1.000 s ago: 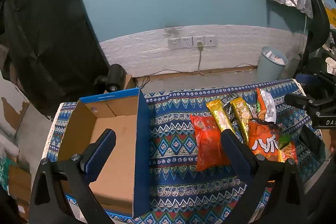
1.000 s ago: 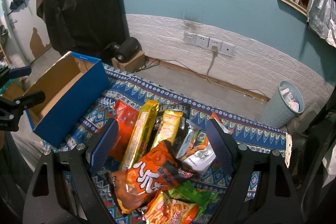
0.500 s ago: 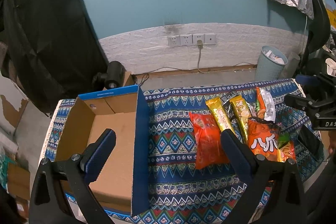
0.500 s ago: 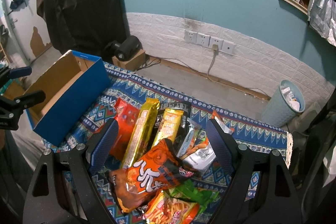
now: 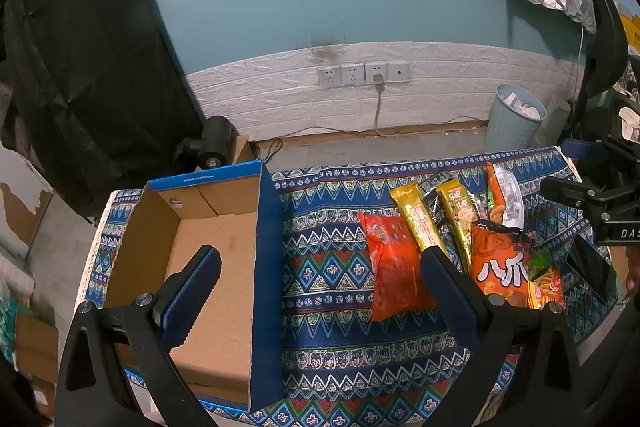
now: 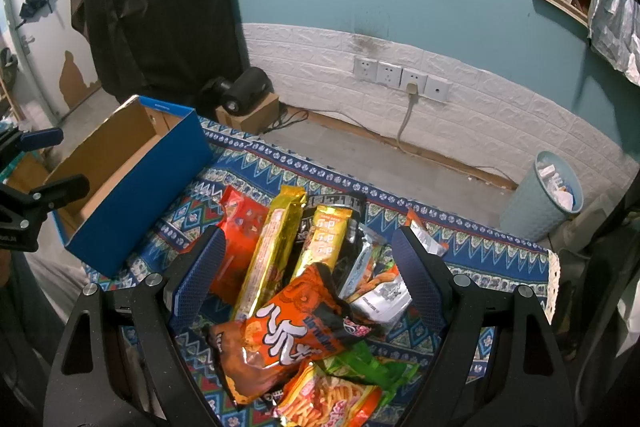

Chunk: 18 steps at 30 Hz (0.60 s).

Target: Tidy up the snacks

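**Snack pile beside open box**

Your right gripper (image 6: 306, 263) and left gripper (image 5: 320, 279) hover spread, empty. Glossy orange, gold and red snack packets (image 6: 280, 331) lie heaped on the patterned cloth (image 5: 328, 267) (right of the cardboard box (image 5: 216, 267)); nothing has moved since earlier.

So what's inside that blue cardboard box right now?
The blue box shows only bare brown cardboard on its floor; no snacks are in it. The left tongs cover part of the near floor, and the box's near corner is out of sight.
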{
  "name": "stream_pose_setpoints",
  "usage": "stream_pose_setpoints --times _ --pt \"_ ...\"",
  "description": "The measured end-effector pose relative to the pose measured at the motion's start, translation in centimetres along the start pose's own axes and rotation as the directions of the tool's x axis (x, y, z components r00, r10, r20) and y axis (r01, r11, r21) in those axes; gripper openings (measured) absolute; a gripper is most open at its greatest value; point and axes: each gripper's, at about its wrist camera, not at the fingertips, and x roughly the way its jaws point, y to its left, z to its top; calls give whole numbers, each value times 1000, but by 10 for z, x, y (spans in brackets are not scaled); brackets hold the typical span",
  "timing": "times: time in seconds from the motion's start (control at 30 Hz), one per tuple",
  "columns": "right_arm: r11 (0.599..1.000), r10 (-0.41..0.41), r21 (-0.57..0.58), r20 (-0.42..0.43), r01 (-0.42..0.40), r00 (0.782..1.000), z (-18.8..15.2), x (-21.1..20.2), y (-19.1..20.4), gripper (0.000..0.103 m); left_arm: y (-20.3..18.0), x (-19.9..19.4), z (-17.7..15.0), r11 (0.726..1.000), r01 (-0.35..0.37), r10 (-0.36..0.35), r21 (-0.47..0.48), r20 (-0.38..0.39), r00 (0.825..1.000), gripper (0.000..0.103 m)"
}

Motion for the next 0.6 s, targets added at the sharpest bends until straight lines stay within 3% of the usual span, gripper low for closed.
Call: stream_pose_setpoints --times 0.6 --pt "1000 1 0 -3 -1 1000 0 0 0 84 -1 1 -2 1000 4 -4 6 -4 1000 101"
